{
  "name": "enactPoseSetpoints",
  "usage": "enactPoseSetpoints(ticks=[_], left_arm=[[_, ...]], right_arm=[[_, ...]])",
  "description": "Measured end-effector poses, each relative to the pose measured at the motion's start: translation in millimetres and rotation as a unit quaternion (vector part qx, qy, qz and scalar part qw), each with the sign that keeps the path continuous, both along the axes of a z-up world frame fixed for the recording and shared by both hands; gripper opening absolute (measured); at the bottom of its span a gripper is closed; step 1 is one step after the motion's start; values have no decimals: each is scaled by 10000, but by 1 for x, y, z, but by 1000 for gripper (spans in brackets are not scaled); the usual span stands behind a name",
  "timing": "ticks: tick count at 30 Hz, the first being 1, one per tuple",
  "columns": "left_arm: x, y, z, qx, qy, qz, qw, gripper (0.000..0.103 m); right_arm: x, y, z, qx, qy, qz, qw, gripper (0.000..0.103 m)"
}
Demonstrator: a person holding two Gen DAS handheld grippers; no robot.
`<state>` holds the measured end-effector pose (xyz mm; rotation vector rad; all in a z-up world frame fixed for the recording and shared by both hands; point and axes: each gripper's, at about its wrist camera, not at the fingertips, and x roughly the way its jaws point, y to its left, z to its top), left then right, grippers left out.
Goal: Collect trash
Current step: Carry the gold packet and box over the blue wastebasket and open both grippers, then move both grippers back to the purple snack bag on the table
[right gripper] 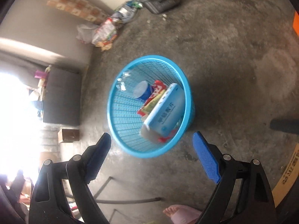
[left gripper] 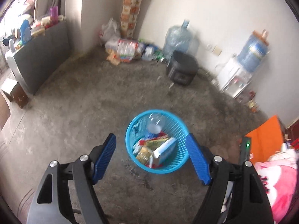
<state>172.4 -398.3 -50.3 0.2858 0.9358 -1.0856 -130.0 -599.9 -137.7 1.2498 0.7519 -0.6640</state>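
Note:
A blue mesh wastebasket [left gripper: 134, 128] stands on the concrete floor; it also shows in the right wrist view [right gripper: 123, 119]. Inside lie a clear plastic bottle [left gripper: 156, 123], a white and blue box [left gripper: 164, 148], and red and yellow wrappers [left gripper: 147, 145]. The right wrist view shows the same box [right gripper: 166, 110], bottle [right gripper: 140, 90] and wrappers [right gripper: 157, 91]. My left gripper [left gripper: 151, 143] is open and empty above the basket's near side. My right gripper [right gripper: 151, 140] is open and empty above the basket's near rim.
A black rice cooker [left gripper: 182, 68], a large water jug [left gripper: 177, 38], a water dispenser [left gripper: 235, 76] and bags of clutter [left gripper: 123, 49] line the far wall. A grey cabinet [left gripper: 43, 56] stands left. An orange board [left gripper: 265, 138] and pink cloth [left gripper: 280, 177] are right.

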Motion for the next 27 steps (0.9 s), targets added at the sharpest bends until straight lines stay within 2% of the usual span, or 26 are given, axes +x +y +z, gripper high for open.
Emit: enactPoseSetpoints(ticks=[3, 6, 9, 12, 15, 17, 21, 24, 27], left_arm=[[-13, 26, 30, -341, -38, -89, 9994, 76], [-30, 59, 65, -684, -141, -118, 9975, 76], [-42, 97, 95, -1005, -165, -81, 9948, 76], [-48, 145, 118, -1205, -374, 95, 9920, 76], [-46, 197, 130, -1232, -587, 546, 9891, 76], [-40, 240, 136, -1159, -840, 1055, 9841, 76], [-26, 319, 135, -977, -1098, 2044, 9678, 76], [-10, 373, 125, -821, -1076, 2685, 9537, 76], [9, 410, 114, -826, -853, 3124, 9425, 76]], right_arm=[[5, 18, 33, -528, -108, 294, 9981, 85], [16, 29, 61, -841, -385, 717, 9931, 85], [33, 44, 97, -1169, -722, 1246, 9826, 85], [46, 62, 129, -1404, -1111, 1734, 9684, 85], [62, 84, 157, -1574, -1420, 2236, 9514, 85], [77, 98, 170, -1630, -1544, 2532, 9410, 85], [120, 129, 188, -1467, -1870, 3160, 9185, 85], [158, 156, 198, -1372, -1987, 3583, 9018, 85], [201, 181, 204, -1278, -2008, 3935, 8880, 85]])
